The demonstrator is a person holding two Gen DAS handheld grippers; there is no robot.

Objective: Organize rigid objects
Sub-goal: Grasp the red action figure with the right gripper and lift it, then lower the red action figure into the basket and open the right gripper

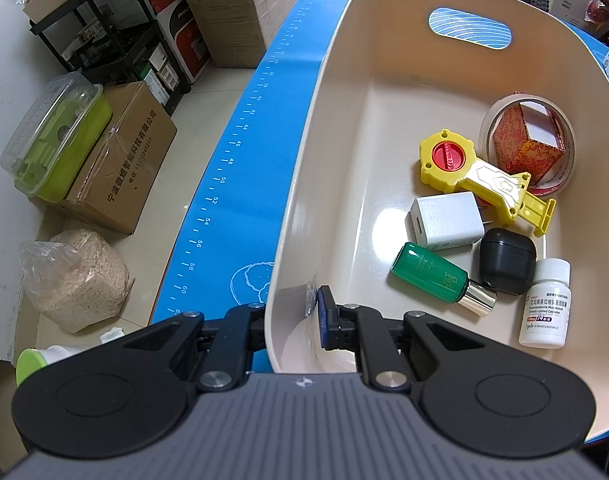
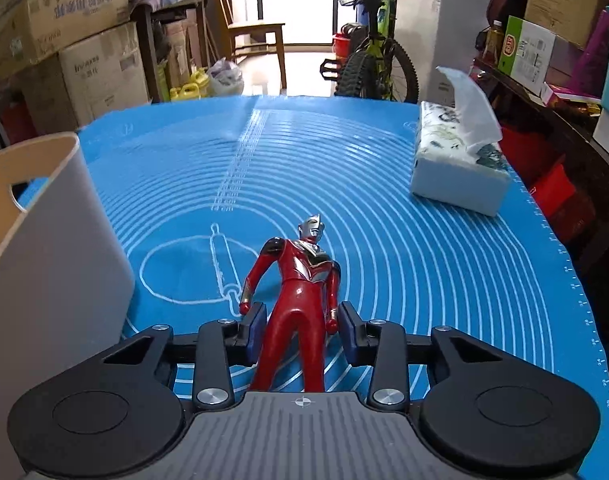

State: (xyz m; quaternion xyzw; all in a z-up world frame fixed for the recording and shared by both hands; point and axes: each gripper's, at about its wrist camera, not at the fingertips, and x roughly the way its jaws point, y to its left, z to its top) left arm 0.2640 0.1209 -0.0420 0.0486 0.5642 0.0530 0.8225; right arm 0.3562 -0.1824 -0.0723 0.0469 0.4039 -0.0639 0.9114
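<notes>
The left gripper (image 1: pixel 292 320) is pinching the near wall of the cream bin (image 1: pixel 344 92), steadying it. The right gripper (image 2: pixel 302 330) is straddling the red figure (image 2: pixel 300 292), which is lying on the blue mat (image 2: pixel 424 260) beside the bin; its jaws are half-spread, not clearly pressing yet. The pick-up step seems in hand. Next, it probably needs a firm squeeze before lifting.

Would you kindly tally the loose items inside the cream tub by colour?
Yellow: 1, yellow plastic toy key
White: 2, white charger cube, white pill bottle
Green: 1, green cylindrical bottle
Black: 1, black earbud case
Red: 1, red patterned box
Clear: 1, tape roll
Total: 7
</notes>
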